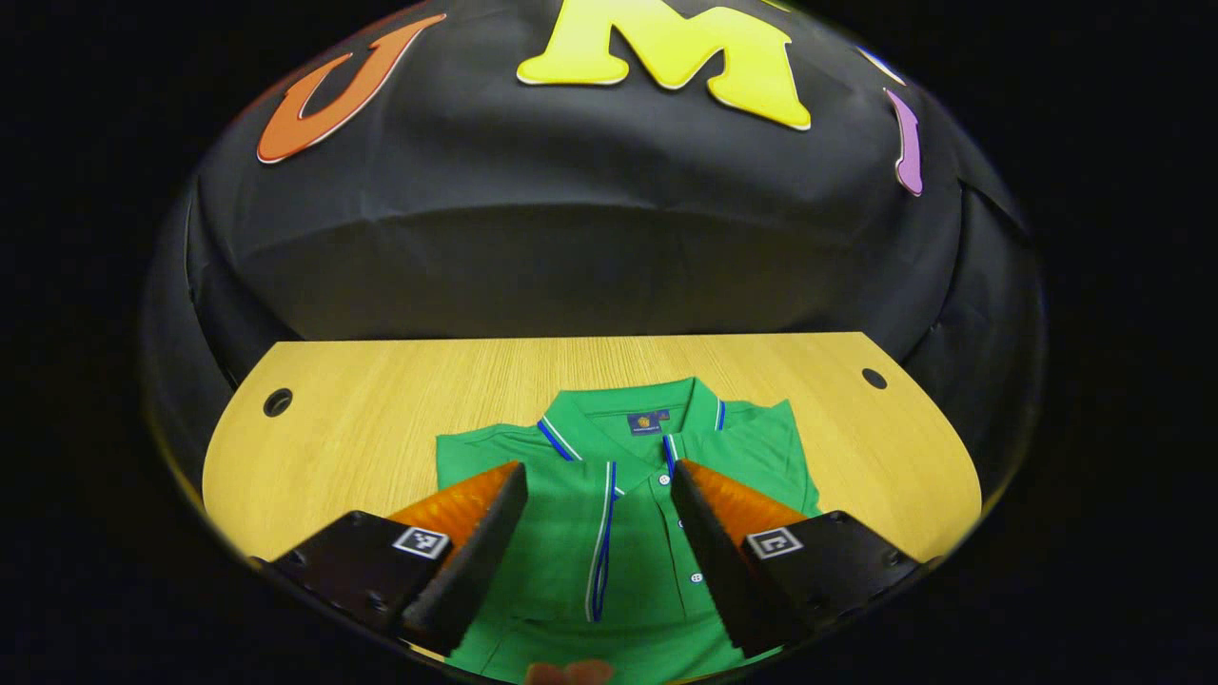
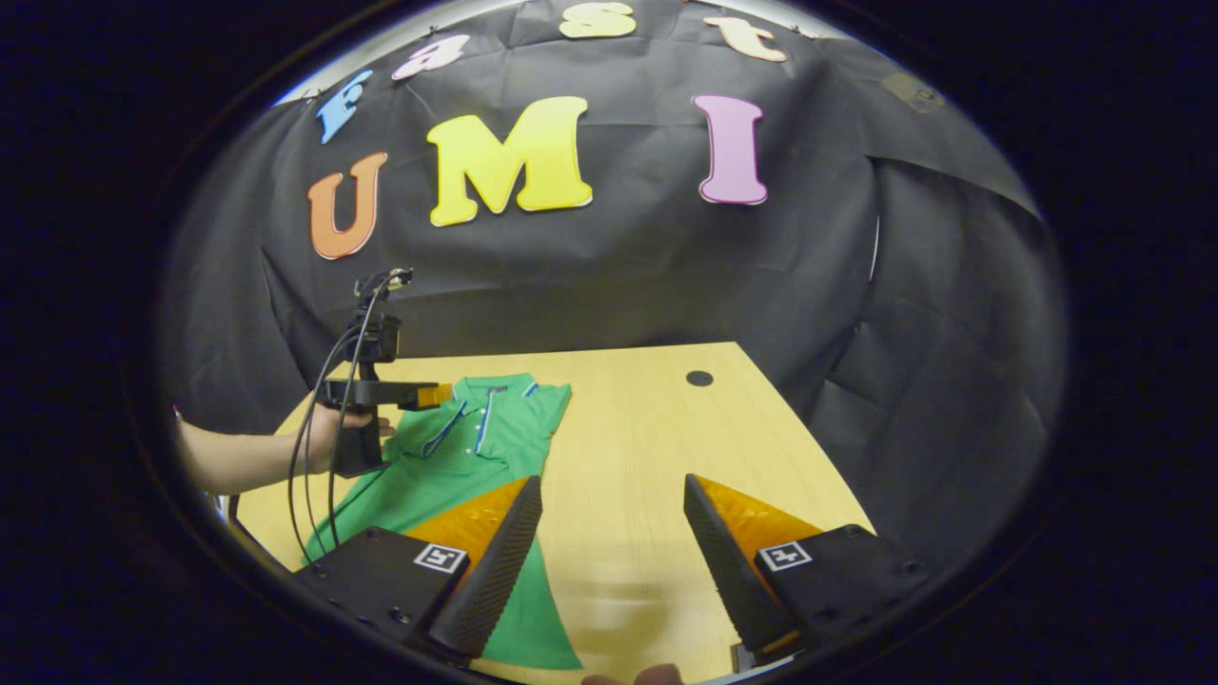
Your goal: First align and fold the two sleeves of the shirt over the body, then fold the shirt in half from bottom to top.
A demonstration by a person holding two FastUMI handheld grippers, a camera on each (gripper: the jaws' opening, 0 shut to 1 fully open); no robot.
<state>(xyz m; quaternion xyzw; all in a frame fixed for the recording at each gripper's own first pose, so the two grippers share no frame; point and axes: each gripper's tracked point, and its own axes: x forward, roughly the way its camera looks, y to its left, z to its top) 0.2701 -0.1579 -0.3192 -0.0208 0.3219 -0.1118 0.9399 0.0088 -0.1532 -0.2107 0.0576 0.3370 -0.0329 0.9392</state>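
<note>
Although both sleeves of the green polo shirt with blue-and-white trimmed collar and placket [image 1: 609, 495] appear already folded in over the body, giving it a narrow, straight-sided outline, the garment lies at full length on the pale wooden table [image 1: 362, 419], so the step in hand is judged to be the final fold from bottom to top. In the left gripper view the left gripper [image 1: 599, 528] hangs above the shirt's chest with its fingers spread wide and nothing between them, the collar lying toward the far edge of the table. In the right gripper view the right gripper [image 2: 614, 542] is likewise spread and empty, poised over bare table just beside the shirt's right edge [image 2: 547, 571]; farther off, a hand [image 2: 328, 438] holds the left gripper [image 2: 433, 395] over the collar end. The hem lies near the bottom of both views, partly hidden by the fingers. The next move probably calls for each gripper to drop to a hem corner, pinch it, and carry it evenly toward the collar.
</note>
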